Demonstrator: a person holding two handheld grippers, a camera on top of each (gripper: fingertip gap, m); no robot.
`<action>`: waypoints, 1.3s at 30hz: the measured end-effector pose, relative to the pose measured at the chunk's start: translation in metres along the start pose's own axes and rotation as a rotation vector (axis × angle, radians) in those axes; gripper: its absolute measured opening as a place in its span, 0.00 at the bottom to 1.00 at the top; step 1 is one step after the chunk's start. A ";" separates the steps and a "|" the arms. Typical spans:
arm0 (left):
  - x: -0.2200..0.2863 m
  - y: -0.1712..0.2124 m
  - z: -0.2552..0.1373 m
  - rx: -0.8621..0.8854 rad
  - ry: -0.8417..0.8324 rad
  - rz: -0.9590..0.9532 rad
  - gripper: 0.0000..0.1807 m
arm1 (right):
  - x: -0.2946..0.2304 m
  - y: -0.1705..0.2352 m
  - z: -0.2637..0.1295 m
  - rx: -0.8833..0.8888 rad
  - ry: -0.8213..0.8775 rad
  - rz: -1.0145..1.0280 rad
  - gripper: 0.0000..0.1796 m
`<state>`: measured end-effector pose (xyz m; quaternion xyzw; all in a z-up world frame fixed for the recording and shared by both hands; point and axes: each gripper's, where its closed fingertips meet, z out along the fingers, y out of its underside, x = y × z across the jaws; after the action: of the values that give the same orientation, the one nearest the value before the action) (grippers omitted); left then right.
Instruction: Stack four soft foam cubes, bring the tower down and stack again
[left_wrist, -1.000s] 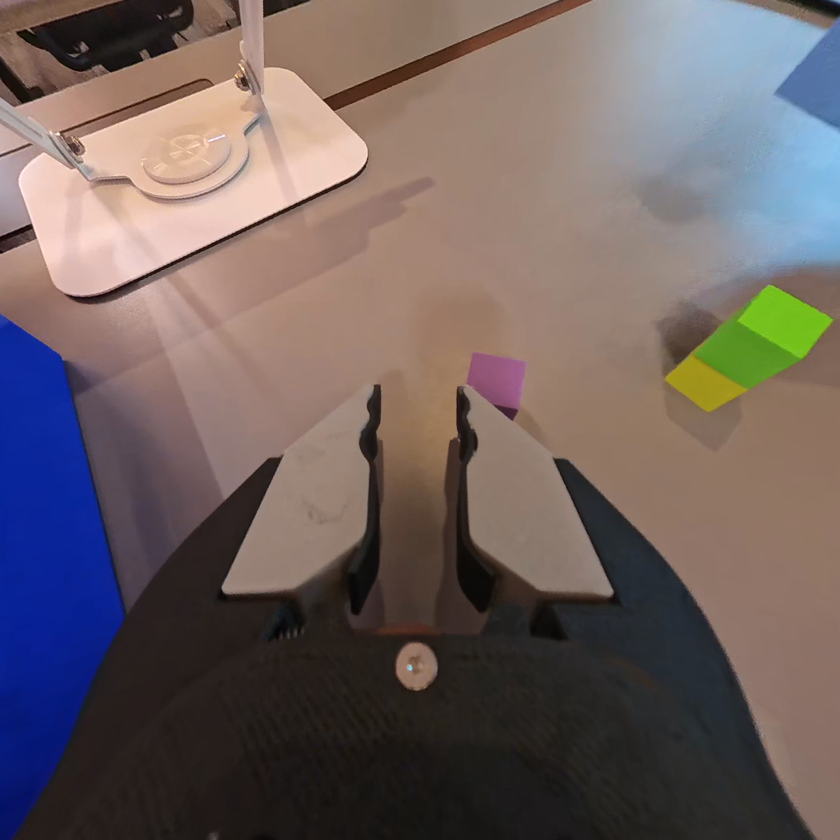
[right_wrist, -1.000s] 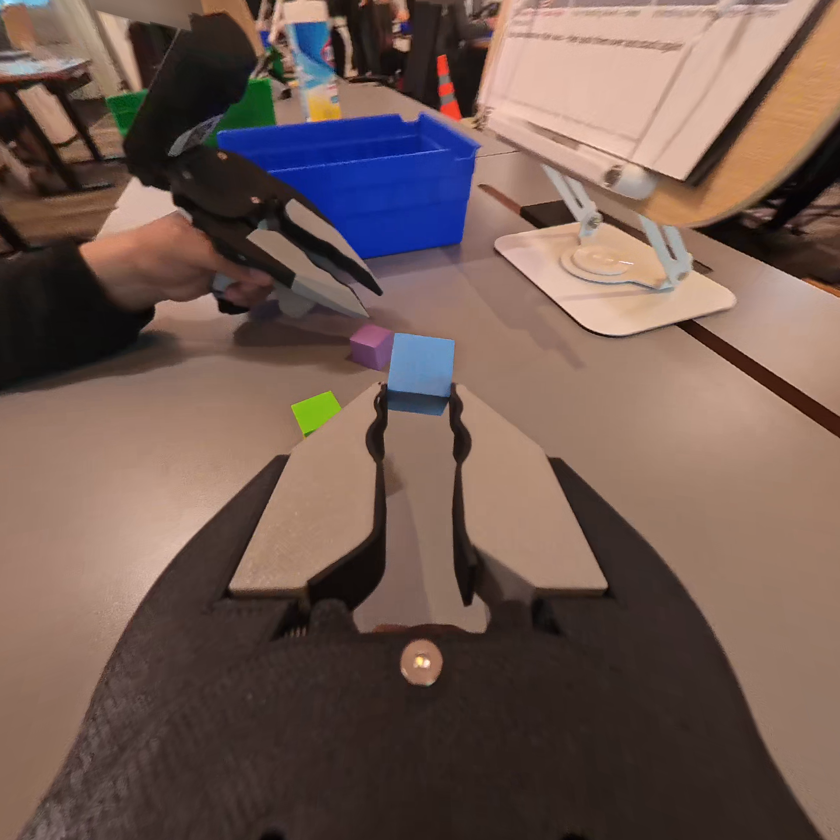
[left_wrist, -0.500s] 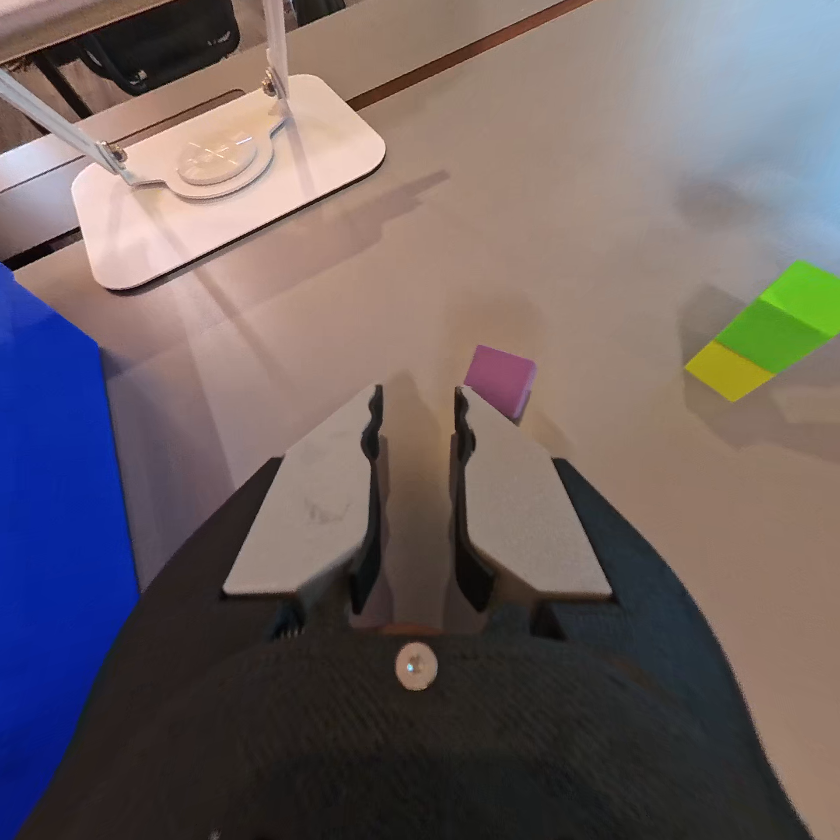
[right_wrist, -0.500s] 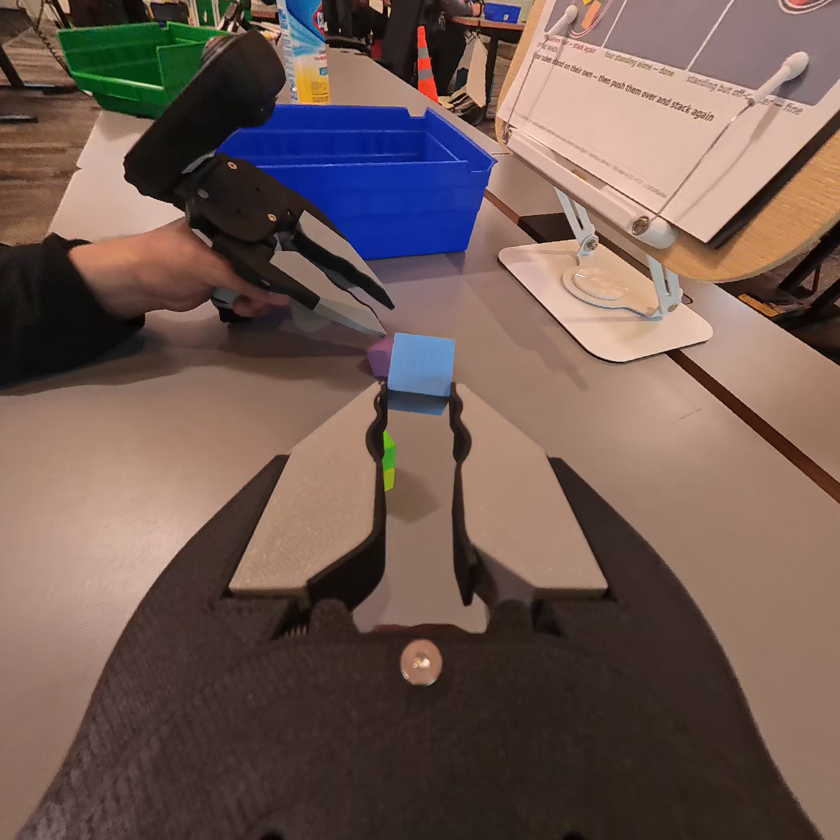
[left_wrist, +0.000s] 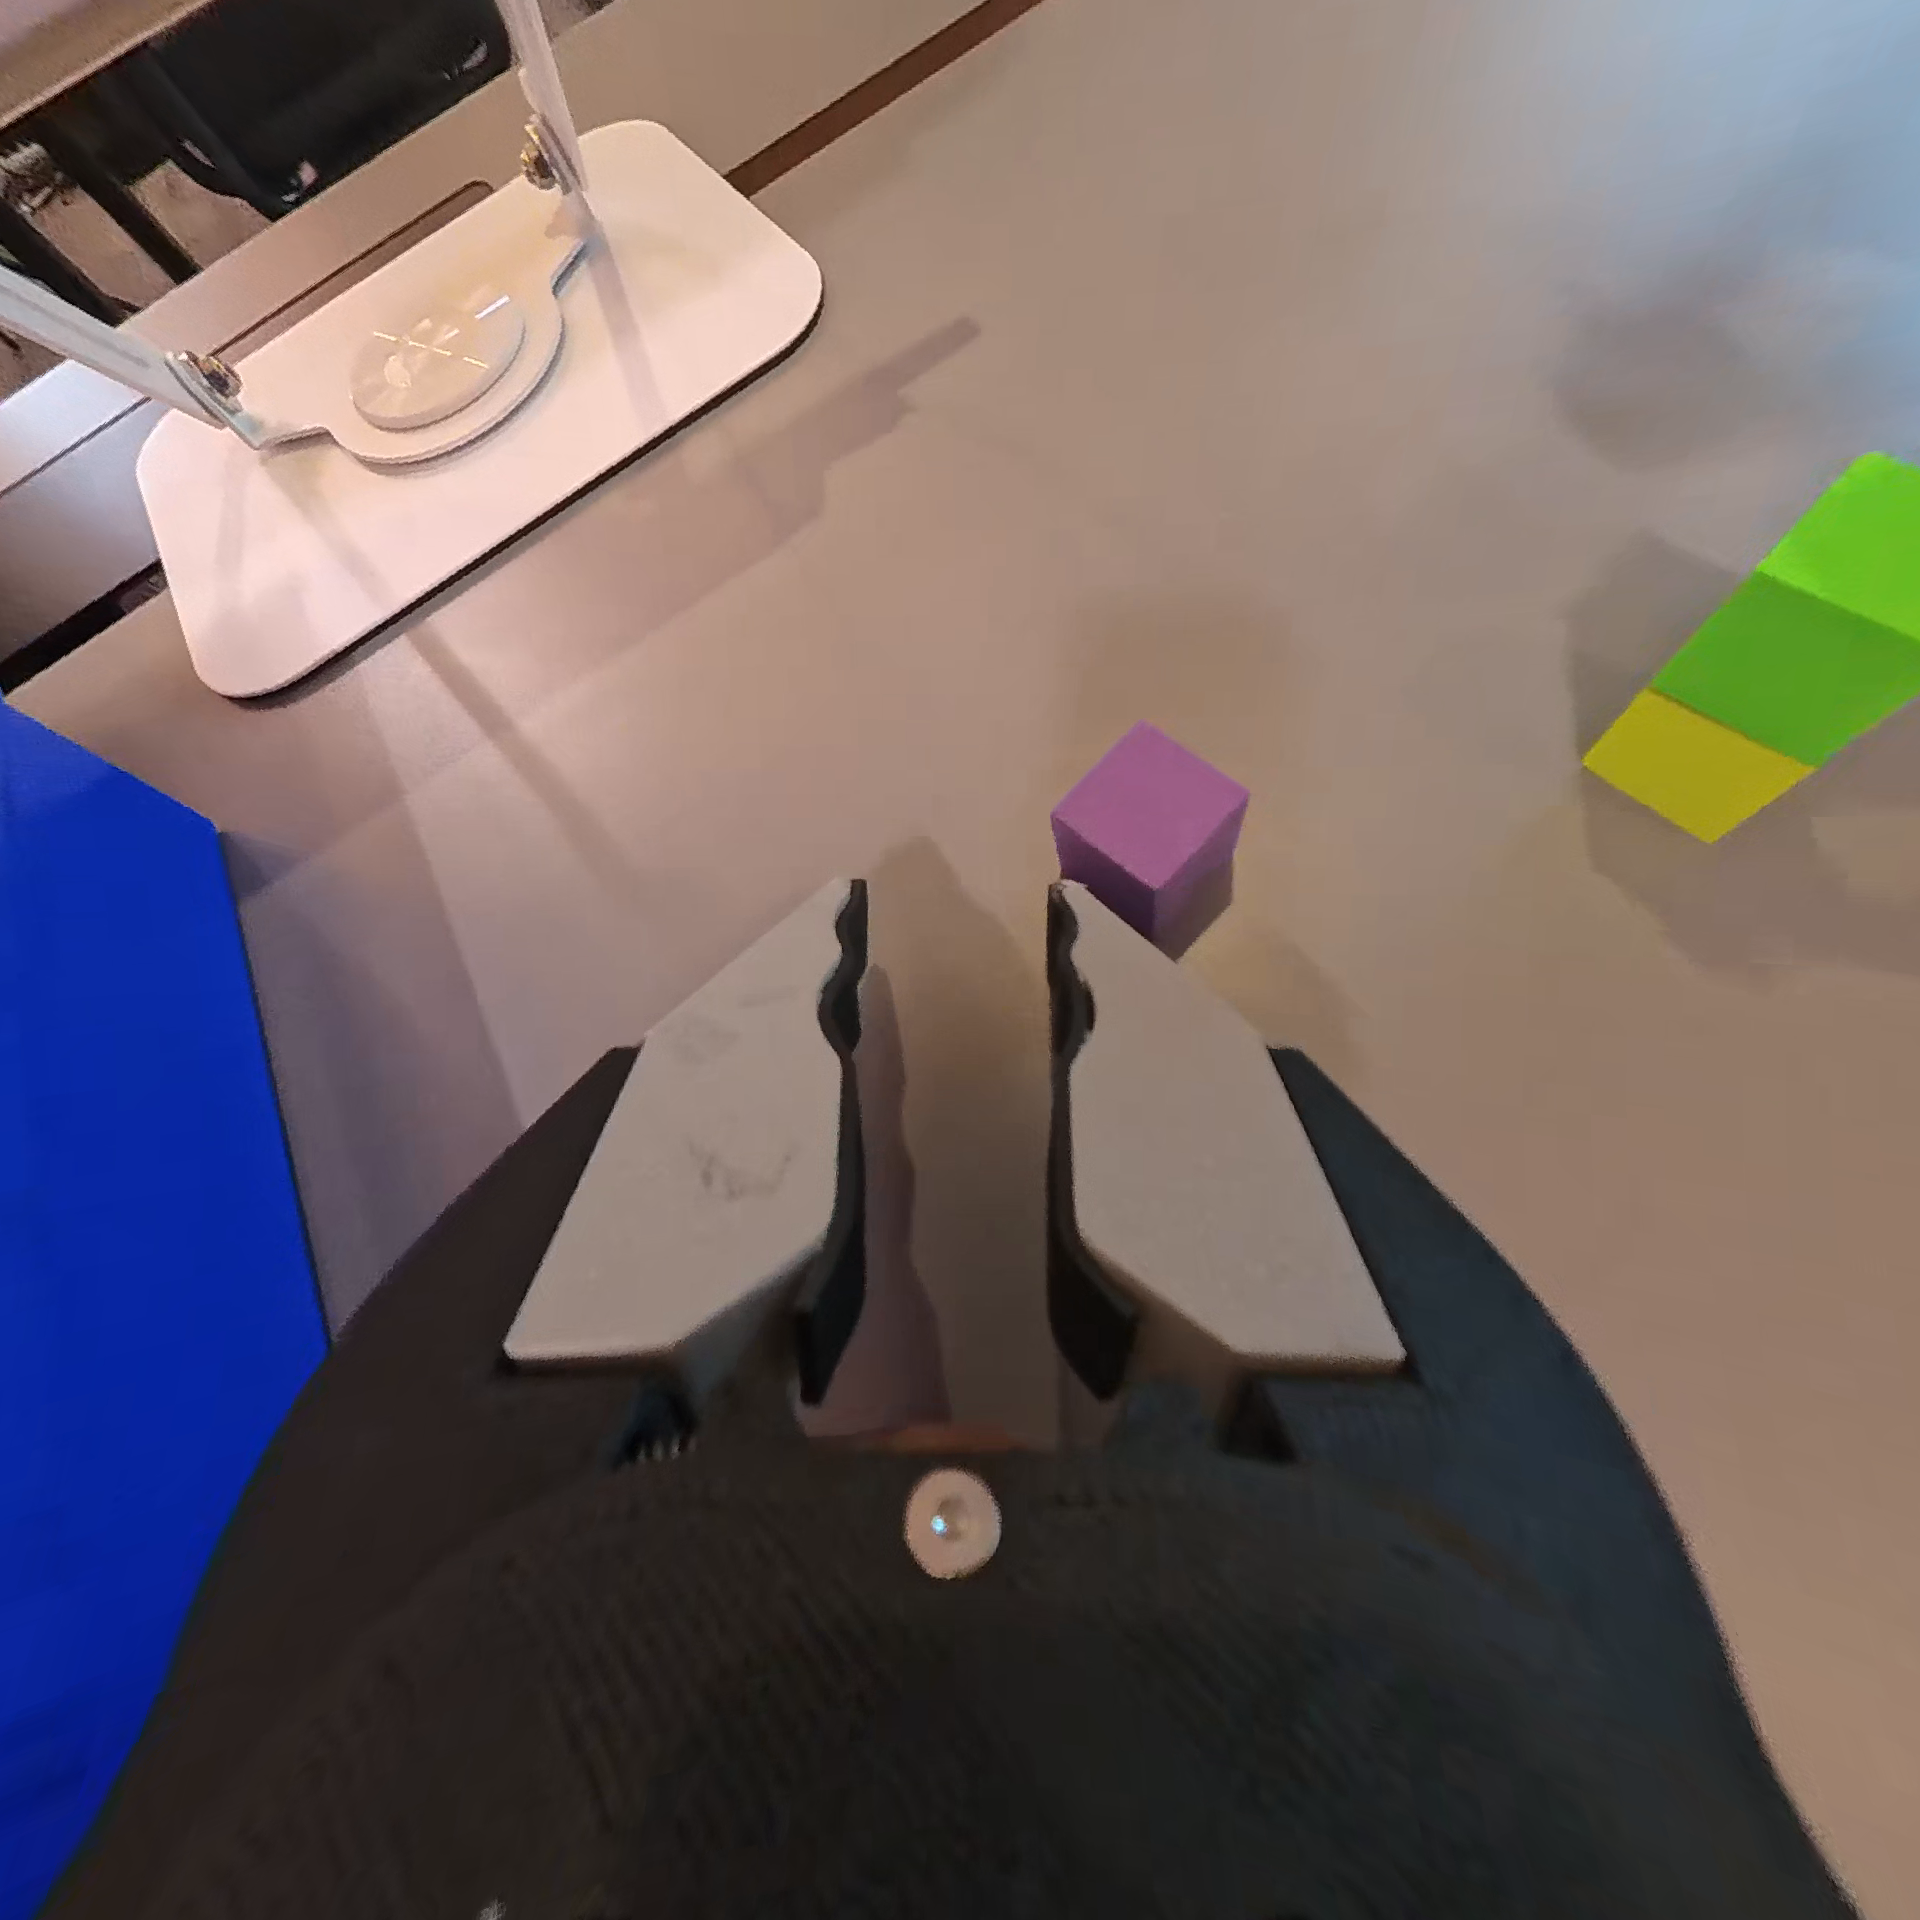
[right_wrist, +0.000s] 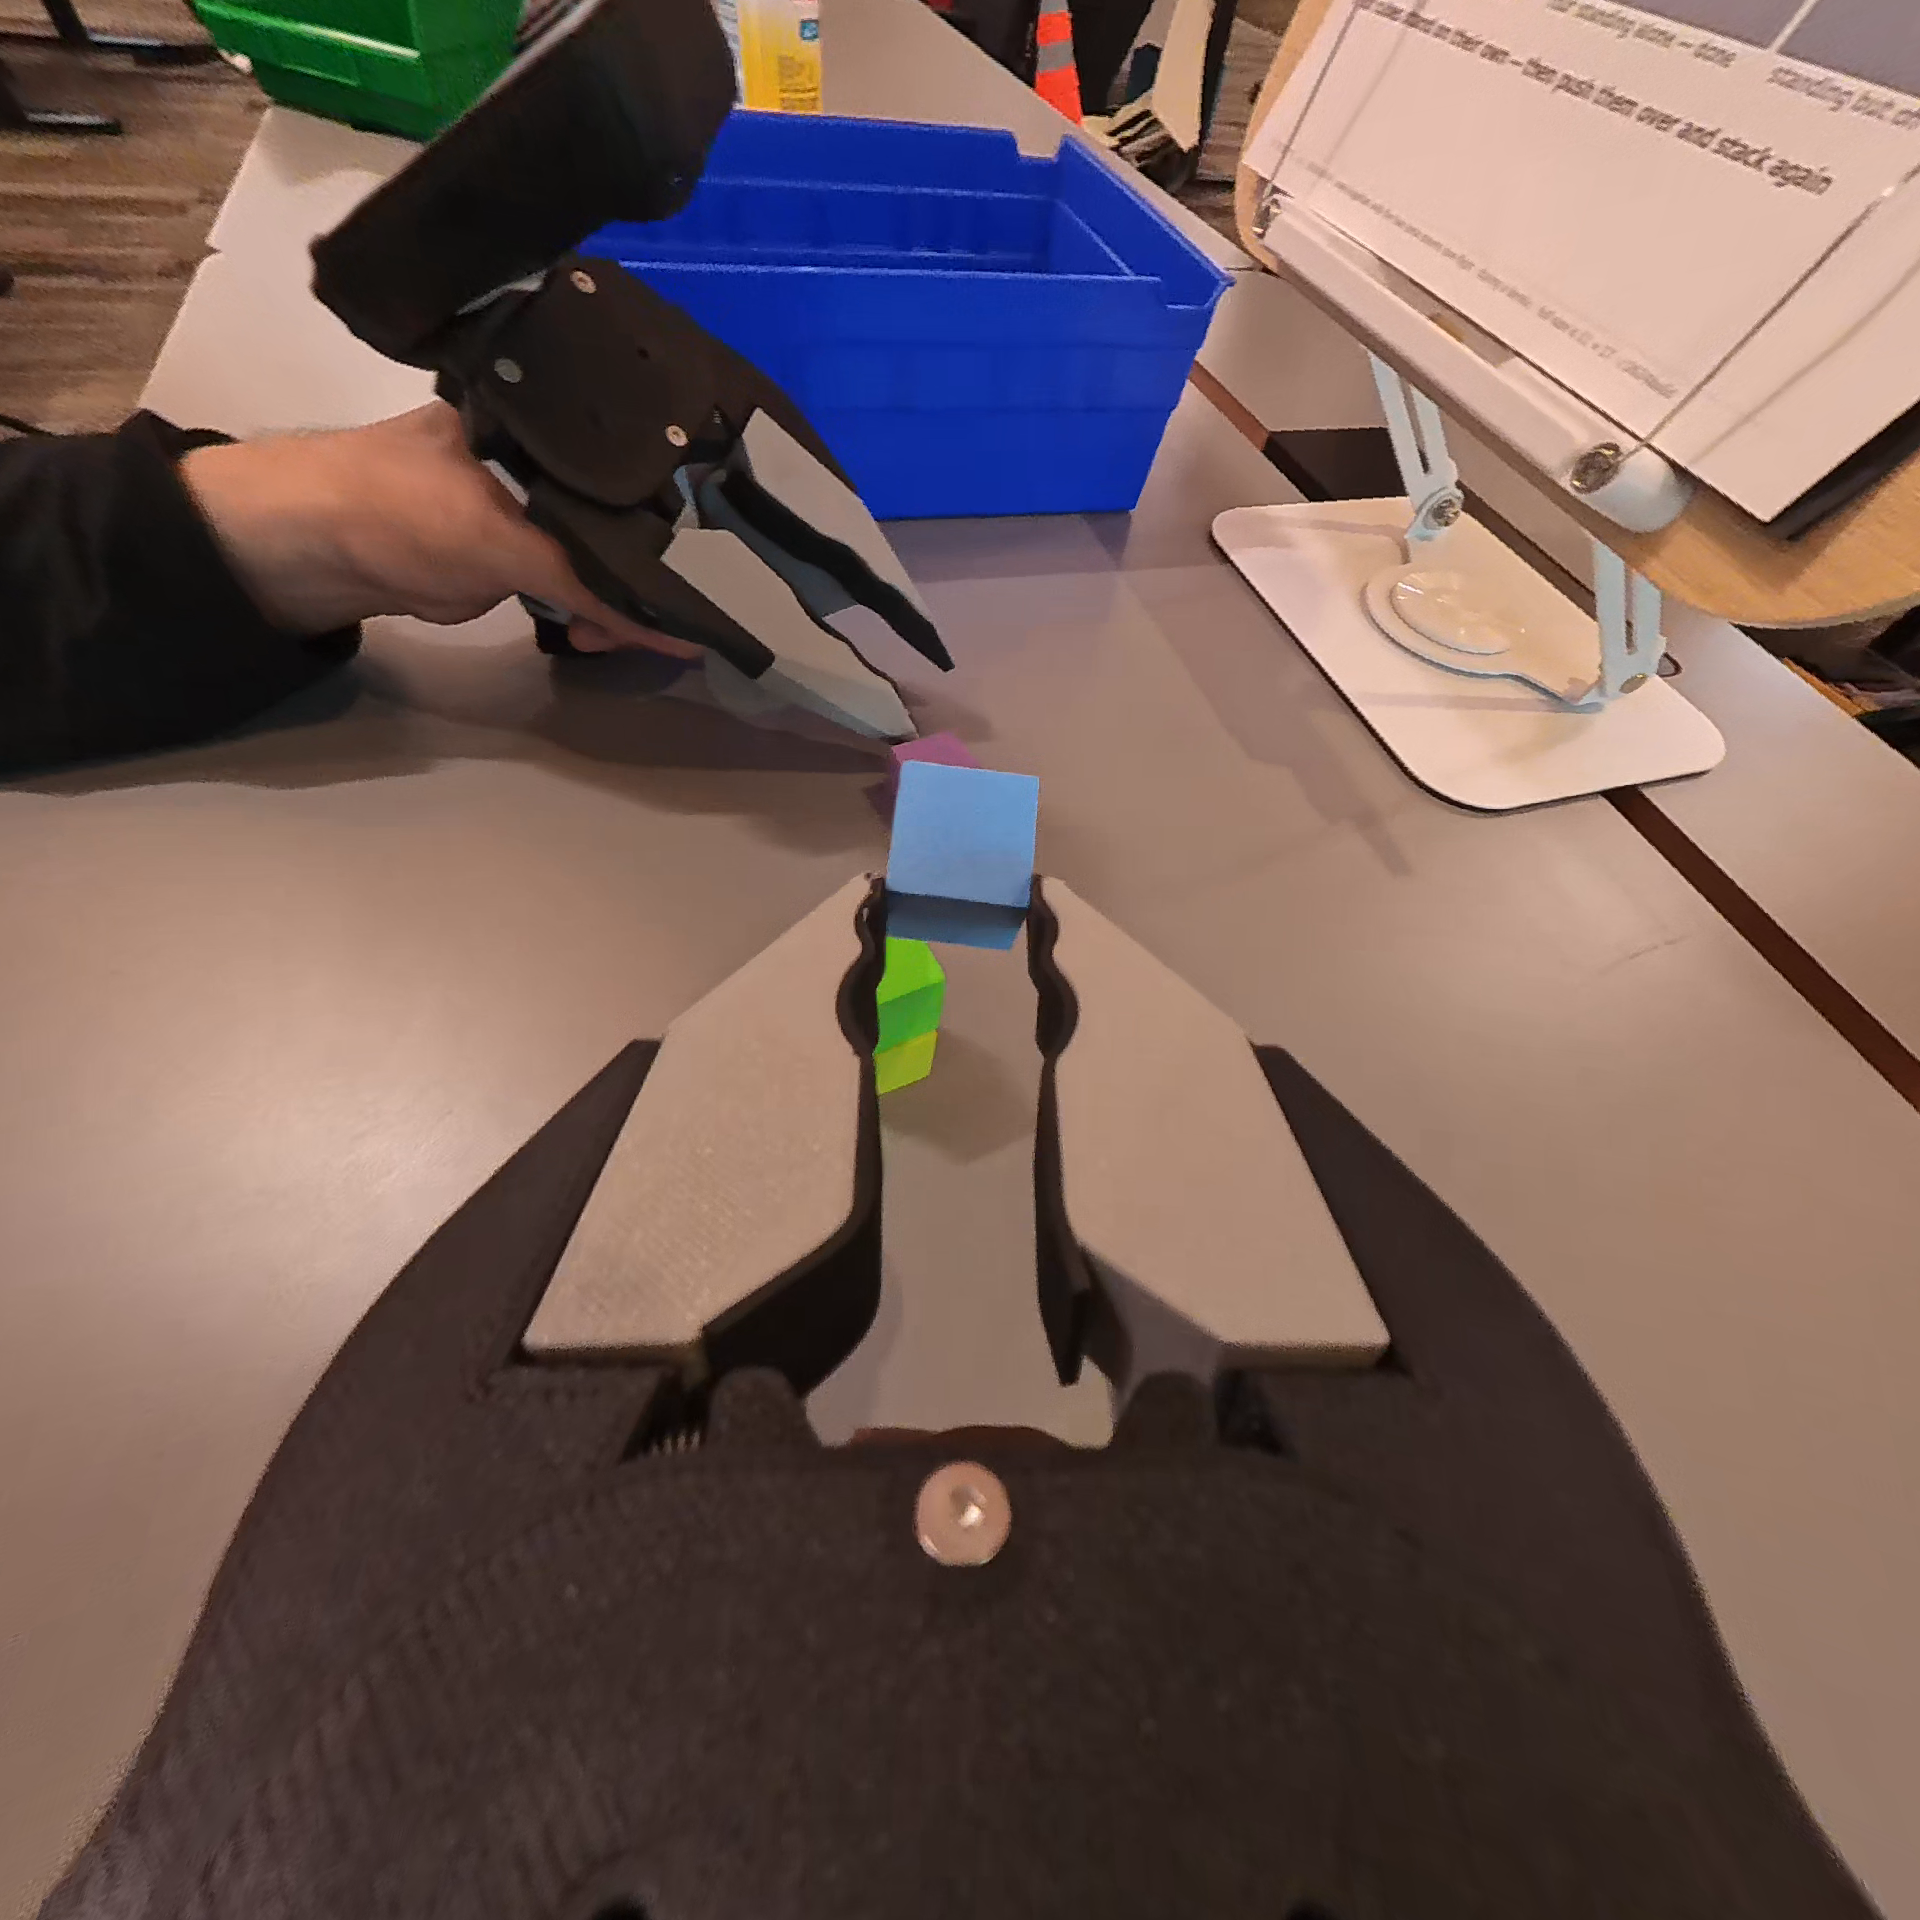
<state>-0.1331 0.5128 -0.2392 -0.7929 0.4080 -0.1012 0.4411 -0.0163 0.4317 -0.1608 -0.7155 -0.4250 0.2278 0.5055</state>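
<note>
Grey table (right_wrist: 1351, 1039), blue bin (right_wrist: 935, 343) at the far side, nothing visible inside. Right gripper (right_wrist: 954, 894) pinches the blue cube (right_wrist: 964, 847) at its tips above the green-on-yellow stack (right_wrist: 906, 1023). Soft and light, so squeeze flat sides gently. Left gripper (left_wrist: 951, 899), parted and empty, noses beside the purple cube (left_wrist: 1148, 821).

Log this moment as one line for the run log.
right gripper: shut on blue cube | left gripper: open, beside purple cube | green cube on yellow cube
</note>
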 end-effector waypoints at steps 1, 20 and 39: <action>0.000 0.000 0.000 0.003 0.001 -0.002 0.18 | -0.002 0.001 -0.001 -0.003 -0.013 -0.002 0.14; 0.005 0.002 0.001 -0.015 0.025 0.016 0.20 | -0.024 0.010 0.005 -0.153 -0.365 -0.124 0.13; 0.016 0.005 -0.003 -0.016 0.142 0.005 0.23 | -0.022 0.028 0.021 -0.255 -0.485 -0.175 0.13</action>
<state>-0.1270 0.4983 -0.2444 -0.7861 0.4412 -0.1529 0.4049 -0.0332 0.4206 -0.1964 -0.6586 -0.6189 0.2926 0.3126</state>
